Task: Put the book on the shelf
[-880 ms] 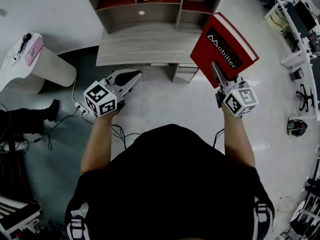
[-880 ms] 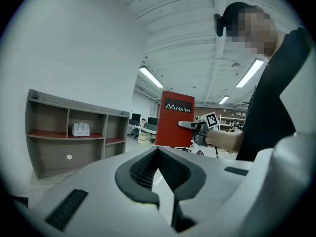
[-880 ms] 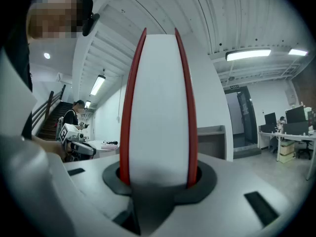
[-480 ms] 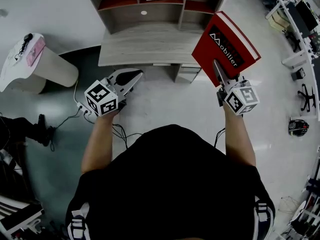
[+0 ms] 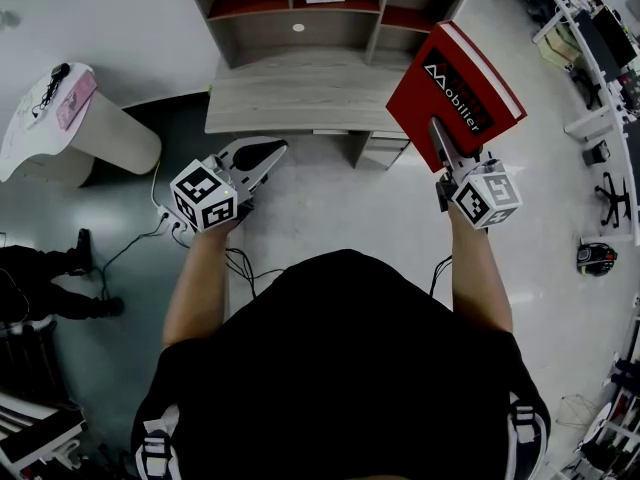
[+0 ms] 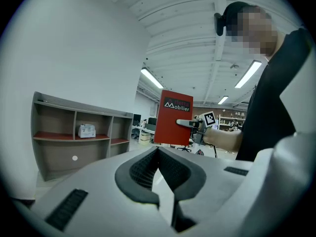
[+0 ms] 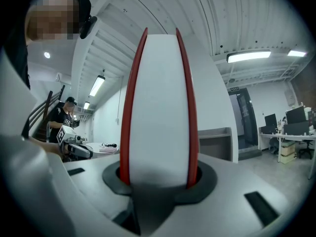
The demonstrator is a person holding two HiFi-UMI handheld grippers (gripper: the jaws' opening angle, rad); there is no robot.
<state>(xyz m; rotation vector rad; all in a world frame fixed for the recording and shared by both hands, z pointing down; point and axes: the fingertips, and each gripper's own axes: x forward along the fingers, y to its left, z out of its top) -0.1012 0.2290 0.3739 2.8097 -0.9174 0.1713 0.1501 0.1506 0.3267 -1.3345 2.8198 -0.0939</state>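
Near the right end of the table [image 5: 300, 93], a red book [image 5: 455, 83] is held up in the air, tilted, with its lower edge clamped between the right tongs [image 5: 436, 133]. The left tongs [image 5: 272, 151] hover well apart to the left, tips together and empty. The shelf [image 5: 262, 6] stands beyond.

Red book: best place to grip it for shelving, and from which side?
Lower end of the book, jaws across both covers, coming from the person's side. The covers give flat faces to clamp, and the far end stays free to enter the shelf. The right gripper holds it that way now.
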